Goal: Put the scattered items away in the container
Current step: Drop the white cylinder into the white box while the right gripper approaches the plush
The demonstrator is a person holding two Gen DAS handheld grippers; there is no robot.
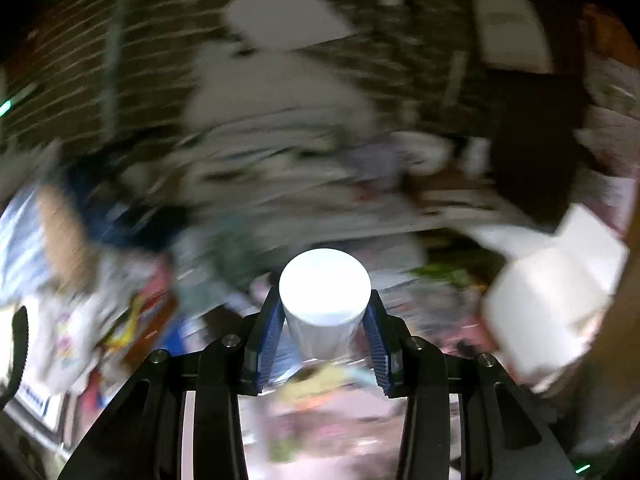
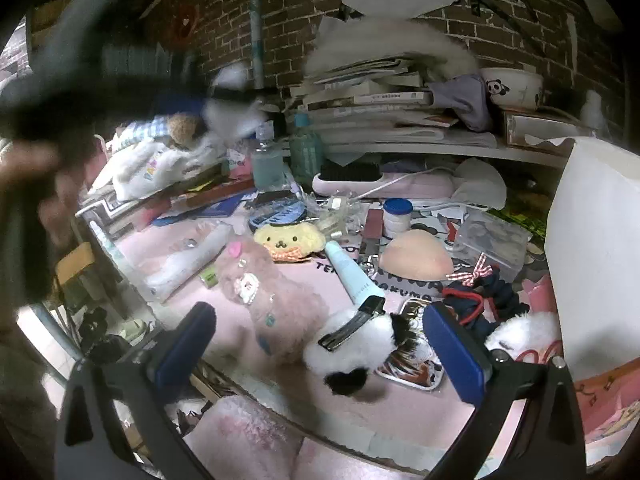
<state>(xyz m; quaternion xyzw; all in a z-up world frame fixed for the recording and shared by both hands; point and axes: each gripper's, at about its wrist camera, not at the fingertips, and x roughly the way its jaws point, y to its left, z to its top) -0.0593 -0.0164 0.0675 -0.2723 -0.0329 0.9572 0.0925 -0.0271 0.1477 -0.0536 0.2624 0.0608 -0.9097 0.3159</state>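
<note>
White cylinder (image 1: 325, 292) clamped in the left hand-held gripper (image 1: 326, 320), carried above the blurry cluttered table (image 1: 320, 412); best kept level until over the container. Over on the right, hand-held gripper (image 2: 320, 344) spread wide and empty, straddling the panda plush (image 2: 352, 354) on the table (image 2: 400, 420), white box (image 2: 596, 240) just right.

partial dark letters "TE…" and "…AKUMA" on the pink bench mat (image 2: 328, 270) — other print on books, tube, plush too blurred to read

A tube (image 2: 352, 276) lay at the table's (image 2: 400, 428) centre. A plush head (image 2: 289, 239) sat at its ten o'clock, a dome (image 2: 416, 258) at three.
</note>
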